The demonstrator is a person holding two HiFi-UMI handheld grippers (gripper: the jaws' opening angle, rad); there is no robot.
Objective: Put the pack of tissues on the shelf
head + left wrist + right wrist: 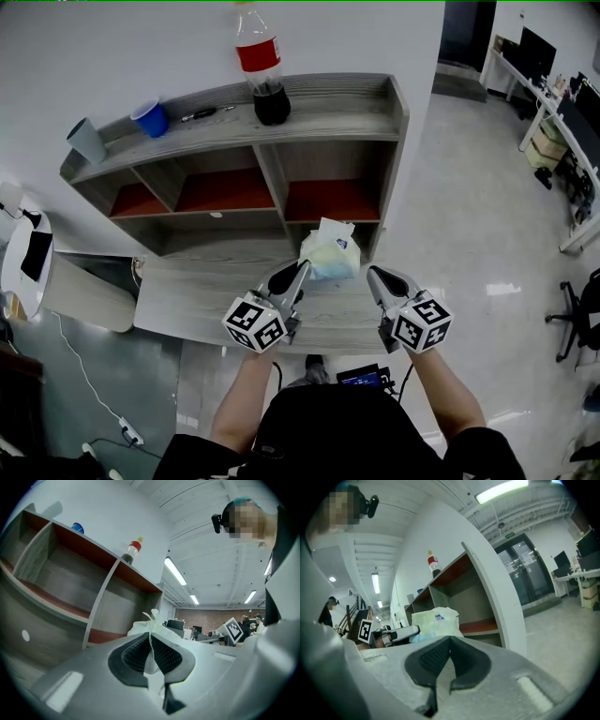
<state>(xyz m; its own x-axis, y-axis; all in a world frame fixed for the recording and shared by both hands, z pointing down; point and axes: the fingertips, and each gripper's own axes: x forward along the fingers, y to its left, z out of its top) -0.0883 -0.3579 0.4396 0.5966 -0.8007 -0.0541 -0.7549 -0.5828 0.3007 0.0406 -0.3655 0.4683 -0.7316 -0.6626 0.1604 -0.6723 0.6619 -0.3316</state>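
Note:
The pack of tissues (330, 251), pale green and blue with a tissue sticking out on top, stands on the grey ledge (202, 292) in front of the shelf (323, 111). My left gripper (302, 273) touches its left side and is shut on a thin fold of the pack's wrapper, which shows between the pads (161, 654) in the left gripper view. To the right of the pack, my right gripper (372, 275) is shut with nothing in it. The pack (436, 620) and the left gripper (401, 632) also show in the right gripper view.
On the shelf's top stand a cola bottle (261, 66), a blue cup (151, 118), a grey cup (87, 141) and a black pen (206, 113). Below are red-floored compartments (328, 199). A round table (23, 262) stands at the left, an office chair (577, 314) at the right.

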